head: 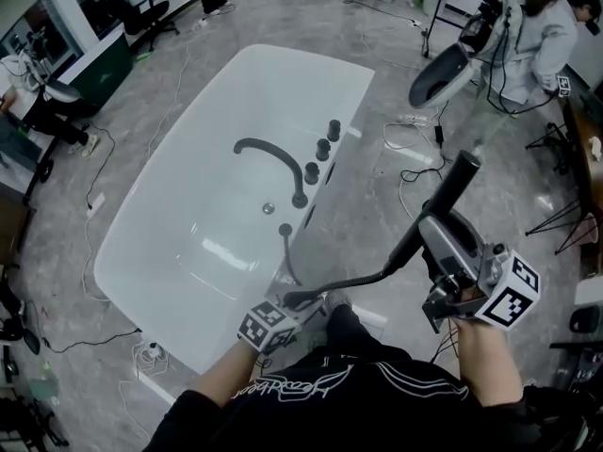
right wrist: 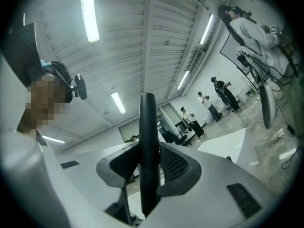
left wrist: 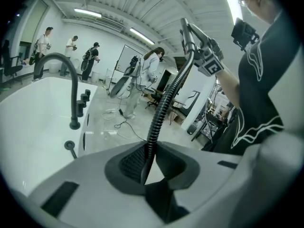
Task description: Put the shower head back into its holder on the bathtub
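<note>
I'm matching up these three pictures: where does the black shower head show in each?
Head view: shower head right of centre, slanting upward.
Left gripper view: top centre, at the upper end of the hose.
Right gripper view: dead centre, upright between the tongs.
Shared landmark: the person in a white coat.

The grey marble-patterned floor [head: 377,205] is carrying a white freestanding bathtub [head: 179,243], which is sitting slantwise across it. White and black cables [head: 407,139] are trailing over the tiles near the tub's tap side. A white power strip [head: 151,352] is lying just beside its near end, and a tripod stand [head: 556,226] is standing well apart on the right.
</note>
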